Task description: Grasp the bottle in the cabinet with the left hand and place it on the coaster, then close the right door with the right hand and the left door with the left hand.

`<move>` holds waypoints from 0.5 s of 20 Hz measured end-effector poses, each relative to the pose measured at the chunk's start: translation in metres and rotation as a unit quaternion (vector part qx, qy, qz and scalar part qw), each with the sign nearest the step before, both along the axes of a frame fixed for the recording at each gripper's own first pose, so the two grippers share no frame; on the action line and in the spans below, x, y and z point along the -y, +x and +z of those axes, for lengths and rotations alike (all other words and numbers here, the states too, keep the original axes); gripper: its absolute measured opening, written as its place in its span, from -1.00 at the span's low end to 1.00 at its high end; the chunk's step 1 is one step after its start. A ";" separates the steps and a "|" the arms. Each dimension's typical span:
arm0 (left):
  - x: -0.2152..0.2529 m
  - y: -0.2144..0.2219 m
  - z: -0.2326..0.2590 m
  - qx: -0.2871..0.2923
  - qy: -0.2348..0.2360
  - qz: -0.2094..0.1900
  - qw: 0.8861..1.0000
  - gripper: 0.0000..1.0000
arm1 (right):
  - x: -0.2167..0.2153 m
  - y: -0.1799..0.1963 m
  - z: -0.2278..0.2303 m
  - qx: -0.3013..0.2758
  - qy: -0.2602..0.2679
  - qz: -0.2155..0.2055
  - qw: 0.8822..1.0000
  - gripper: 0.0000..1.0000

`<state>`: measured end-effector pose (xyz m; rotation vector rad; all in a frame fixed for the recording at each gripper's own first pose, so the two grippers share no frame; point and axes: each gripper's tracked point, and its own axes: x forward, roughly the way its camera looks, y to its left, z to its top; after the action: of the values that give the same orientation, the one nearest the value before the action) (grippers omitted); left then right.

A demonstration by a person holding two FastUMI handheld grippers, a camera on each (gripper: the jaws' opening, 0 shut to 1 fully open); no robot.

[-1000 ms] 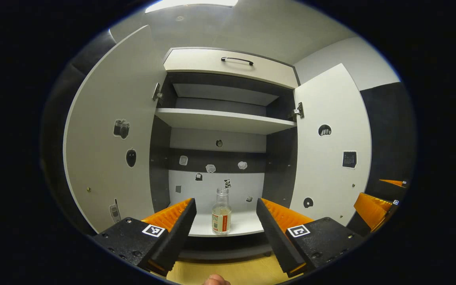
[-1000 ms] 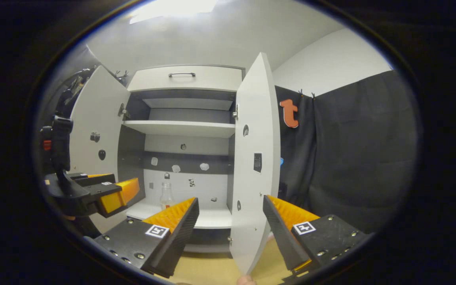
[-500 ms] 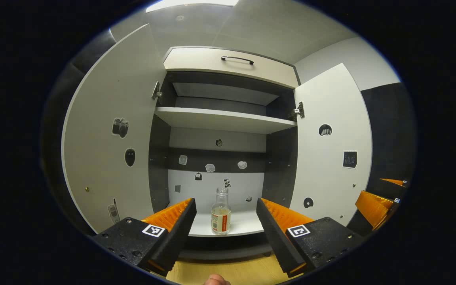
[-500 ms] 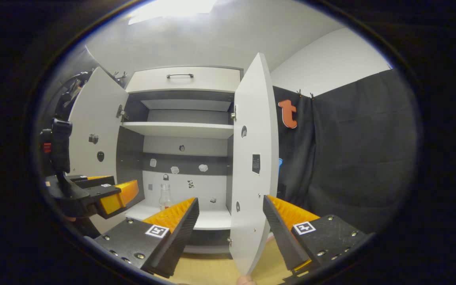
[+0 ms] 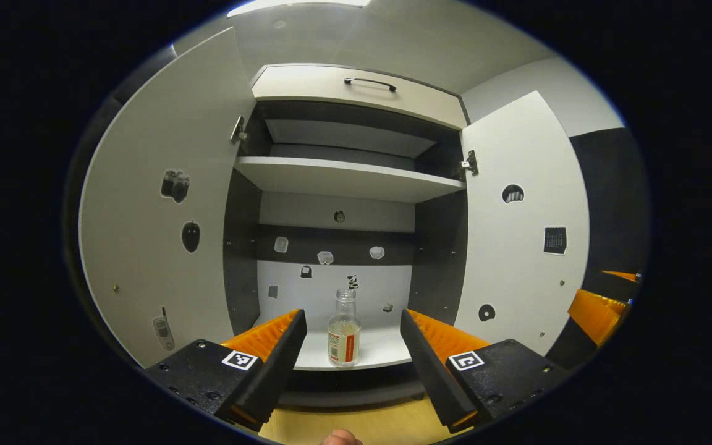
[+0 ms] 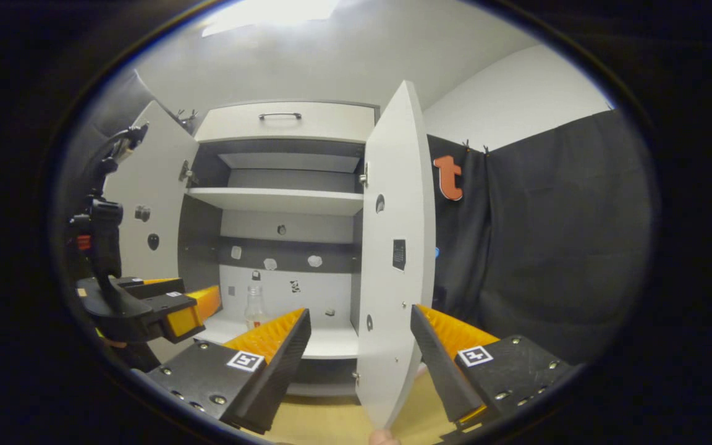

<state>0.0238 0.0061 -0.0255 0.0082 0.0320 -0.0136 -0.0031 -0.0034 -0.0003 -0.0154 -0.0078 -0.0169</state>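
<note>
Bottle (image 5: 344,327) not yet grasped, framed by spread left claw (image 5: 350,340); both doors open; right claw (image 6: 361,346) spread.

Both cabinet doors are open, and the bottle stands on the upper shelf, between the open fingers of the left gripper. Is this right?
Not quite. In the left gripper view the bottle stands on the bottom shelf, not the upper one. The rest holds: both doors are open, and the bottle shows between the open fingers of the left gripper, farther off and untouched.
</note>
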 end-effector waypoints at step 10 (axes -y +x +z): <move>-0.025 0.090 -0.063 -0.049 -0.004 -0.007 0.999 0.93 | 0.000 0.014 -0.001 0.008 0.000 -0.006 1.000 0.96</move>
<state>0.1136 0.0312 -0.0890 -0.0007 0.1307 -0.0277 0.0105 -0.0032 -0.0013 -0.0161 -0.0245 -0.0297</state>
